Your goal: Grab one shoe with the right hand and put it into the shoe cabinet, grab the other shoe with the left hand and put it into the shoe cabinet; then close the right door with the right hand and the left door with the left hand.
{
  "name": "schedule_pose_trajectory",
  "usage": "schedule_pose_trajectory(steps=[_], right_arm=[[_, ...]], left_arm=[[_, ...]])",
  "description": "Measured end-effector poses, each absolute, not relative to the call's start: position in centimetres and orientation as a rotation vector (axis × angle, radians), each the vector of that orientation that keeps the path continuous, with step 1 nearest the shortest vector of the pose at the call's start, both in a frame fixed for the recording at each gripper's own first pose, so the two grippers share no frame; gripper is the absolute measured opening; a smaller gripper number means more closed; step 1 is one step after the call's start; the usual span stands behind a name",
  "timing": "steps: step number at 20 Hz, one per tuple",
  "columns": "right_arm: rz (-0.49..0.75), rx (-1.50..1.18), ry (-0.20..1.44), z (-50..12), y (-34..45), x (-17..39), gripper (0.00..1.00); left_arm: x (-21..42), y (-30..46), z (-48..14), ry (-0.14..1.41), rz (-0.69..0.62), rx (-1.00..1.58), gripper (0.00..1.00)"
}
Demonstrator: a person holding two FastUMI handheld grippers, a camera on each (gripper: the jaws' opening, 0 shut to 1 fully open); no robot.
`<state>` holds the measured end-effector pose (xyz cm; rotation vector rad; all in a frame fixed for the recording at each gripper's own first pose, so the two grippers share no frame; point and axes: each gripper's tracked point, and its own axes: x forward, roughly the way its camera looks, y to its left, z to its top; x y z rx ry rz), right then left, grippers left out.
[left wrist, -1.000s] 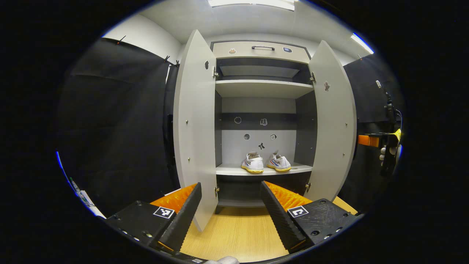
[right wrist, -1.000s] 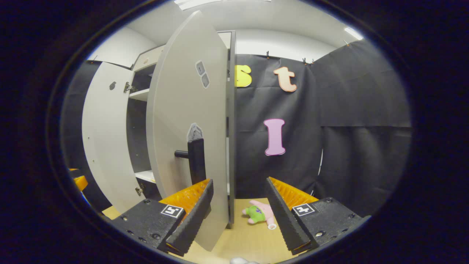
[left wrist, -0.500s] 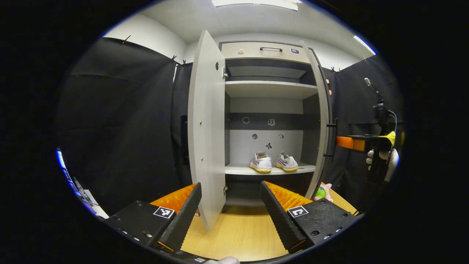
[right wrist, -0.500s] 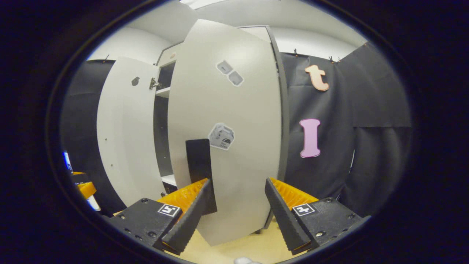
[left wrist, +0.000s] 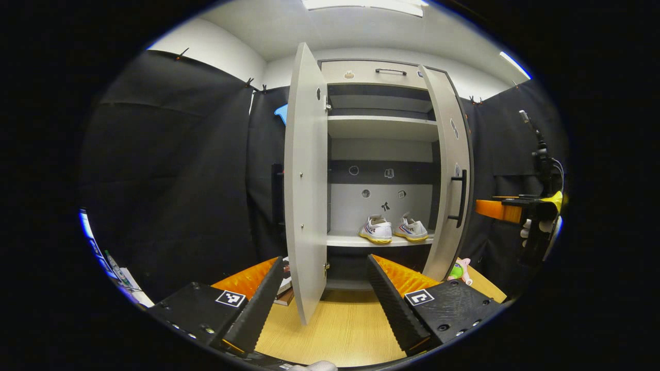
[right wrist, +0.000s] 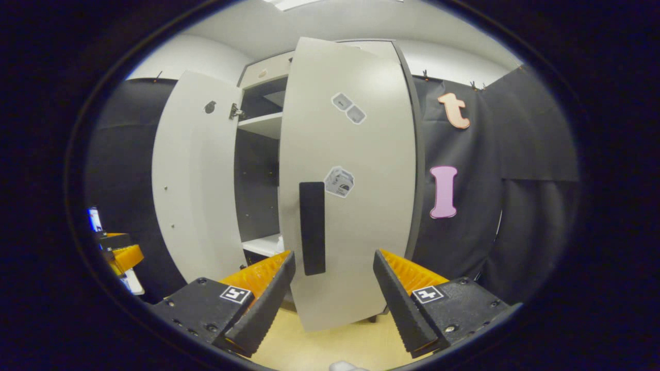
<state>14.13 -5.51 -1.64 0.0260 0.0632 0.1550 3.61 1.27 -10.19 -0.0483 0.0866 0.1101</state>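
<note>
Two white shoes with yellow soles (left wrist: 377, 230) (left wrist: 412, 230) stand side by side on the cabinet's lower shelf (left wrist: 345, 240). The left door (left wrist: 305, 180) stands wide open, edge-on in the left gripper view. The right door (left wrist: 447, 170) is swung most of the way in, its black handle (left wrist: 460, 198) facing out. My left gripper (left wrist: 325, 263) is open and empty, low in front of the cabinet. My right gripper (right wrist: 332, 255) is open and empty, close before the right door (right wrist: 356, 196) and its handle (right wrist: 312, 228). A hand holds the right gripper (left wrist: 502, 210) just right of that door.
A pink and green plush toy (left wrist: 458, 270) lies on the wooden floor (left wrist: 340, 330) by the right door's foot. Some books (left wrist: 284, 291) lie left of the cabinet base. An upper shelf (left wrist: 381, 126) and a top drawer (left wrist: 381, 77) sit above. The left gripper (right wrist: 121, 252) shows at the far left.
The right door has swung from wide open to mostly shut, with my right gripper following its outer face. The left door and both shoes stay in place.
</note>
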Motion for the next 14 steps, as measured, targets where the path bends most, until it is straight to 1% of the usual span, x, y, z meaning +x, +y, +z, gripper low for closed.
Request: schedule_pose_trajectory(steps=[1,2,4,5,6,9,11,14], right_arm=[[0.156,0.027,0.069,-2.1,-5.0,13.4,0.97],[0.155,0.03,0.073,-2.7,-4.6,12.7,0.99],[0.137,0.039,0.088,-3.9,-4.0,11.2,0.97],[0.129,0.045,0.093,-4.6,-3.7,10.5,0.99],[0.118,0.049,0.103,-5.3,-3.3,9.8,0.97],[0.084,0.05,0.157,-7.6,-2.6,8.1,0.97],[0.064,0.063,0.177,-8.3,-2.1,7.3,0.99],[0.029,0.068,0.183,-8.2,-1.4,6.0,0.97]], left_arm=[[3.8,1.6,-10.2,0.084,0.105,-0.05,0.96],[3.8,2.1,-10.3,0.084,0.1,-0.05,0.96],[4.1,3.1,-10.5,0.087,0.092,-0.05,0.96],[4.2,3.6,-10.6,0.089,0.087,-0.05,0.96],[4.3,4.2,-10.7,0.089,0.081,-0.047,0.96],[4.9,6.3,-10.8,0.087,0.073,-0.033,0.96],[5.6,8.4,-10.9,0.082,0.083,-0.017,0.96],[7.3,12.6,-10.5,0.067,0.128,0.011,0.96]])
